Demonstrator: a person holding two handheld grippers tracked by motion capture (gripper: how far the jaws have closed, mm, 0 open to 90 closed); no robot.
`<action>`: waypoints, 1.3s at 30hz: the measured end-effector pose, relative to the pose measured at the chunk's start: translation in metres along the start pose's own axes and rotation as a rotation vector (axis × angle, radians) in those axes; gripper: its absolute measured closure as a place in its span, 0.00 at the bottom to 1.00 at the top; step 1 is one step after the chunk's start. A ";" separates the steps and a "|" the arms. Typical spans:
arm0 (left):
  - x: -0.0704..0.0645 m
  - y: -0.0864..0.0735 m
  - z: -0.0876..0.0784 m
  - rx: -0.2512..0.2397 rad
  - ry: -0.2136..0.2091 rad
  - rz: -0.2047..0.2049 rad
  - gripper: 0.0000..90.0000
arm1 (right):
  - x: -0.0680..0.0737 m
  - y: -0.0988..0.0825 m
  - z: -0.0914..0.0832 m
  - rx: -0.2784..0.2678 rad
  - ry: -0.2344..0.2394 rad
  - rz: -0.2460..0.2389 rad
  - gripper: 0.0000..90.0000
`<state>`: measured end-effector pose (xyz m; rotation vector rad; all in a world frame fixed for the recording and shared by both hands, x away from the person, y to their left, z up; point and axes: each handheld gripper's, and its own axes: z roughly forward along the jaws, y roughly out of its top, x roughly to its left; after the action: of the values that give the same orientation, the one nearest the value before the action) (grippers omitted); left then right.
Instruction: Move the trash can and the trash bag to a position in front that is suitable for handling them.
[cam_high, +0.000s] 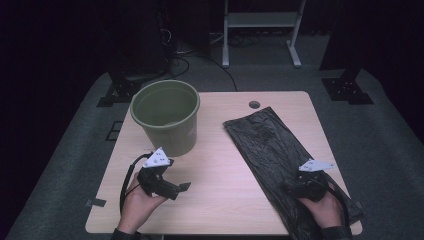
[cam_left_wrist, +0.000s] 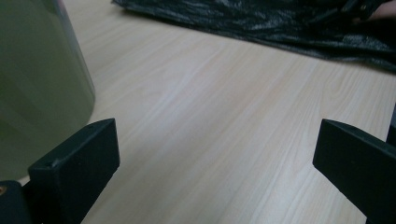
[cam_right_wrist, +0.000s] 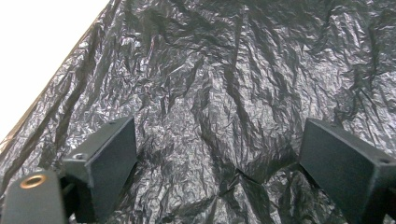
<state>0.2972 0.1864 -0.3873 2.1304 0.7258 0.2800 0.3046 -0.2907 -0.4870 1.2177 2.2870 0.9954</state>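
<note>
Plastic, black, crinkled: flat thin bin bag (cam_high: 280, 155), lying diagonally on the table, right of the olive-green round plastic bucket (cam_high: 166, 116) and apart from it.
Bag handling: prob. very light, limp, slick film; will slide and bunch, no stiffness; could tear if snagged.
Where to grip: pinch a raised wrinkle or the near edge, not the flat middle; near end is farthest from the bucket, by the table's front edge.
R gripper (cam_right_wrist: 219, 154): over the bag's near end, jaws spread wide, nothing between them, creased film right below.
L gripper (cam_high: 172, 187): just in front of the bucket, jaws apart, empty, aimed across bare wood toward the bag.
Bucket: upright, looks empty; wall shows at left in the left gripper view.
Surface: pale wood-grain table (cam_high: 220, 165), smooth, w/ a small round hole behind and right of the bucket.
Room: dim; grey carpet, white frame legs and cables on the floor beyond the bucket.
</note>
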 end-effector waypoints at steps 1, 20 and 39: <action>0.001 0.004 -0.002 -0.004 0.000 0.002 0.00 | 0.000 0.000 0.000 0.000 0.000 0.000 0.12; 0.006 0.071 -0.035 -0.061 0.010 0.062 0.08 | 0.000 0.000 0.000 -0.001 0.000 0.001 0.12; 0.041 0.112 -0.032 -0.067 0.046 0.072 0.24 | 0.000 0.000 0.000 -0.002 0.000 0.002 0.12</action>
<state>0.3606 0.1786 -0.2819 2.0948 0.6581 0.3881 0.3048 -0.2908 -0.4871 1.2194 2.2846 0.9978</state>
